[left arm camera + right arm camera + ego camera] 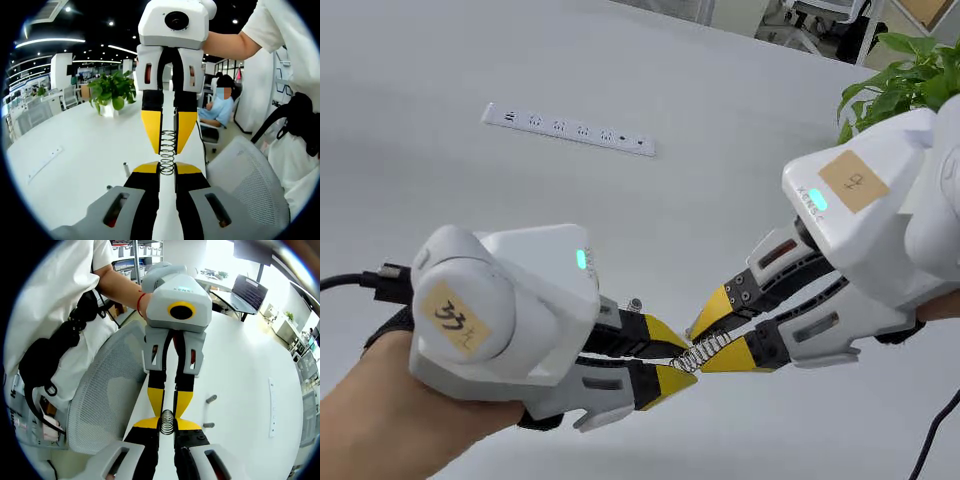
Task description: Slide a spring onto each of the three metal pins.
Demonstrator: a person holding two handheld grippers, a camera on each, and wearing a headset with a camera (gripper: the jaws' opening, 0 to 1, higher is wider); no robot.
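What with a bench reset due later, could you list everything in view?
table: one, white, under it all
spring: one, silver, between the two sets of yellow jaws
metal pins: two seen, grey, on the table
power strip: one, white, far side of the table
plant: one, green, far right table edge
mesh chair: one, grey, beside the table
left gripper: one, white with yellow-black jaws, lower left
right gripper: one, same colours, right, facing it
hand: one, holding the left gripper
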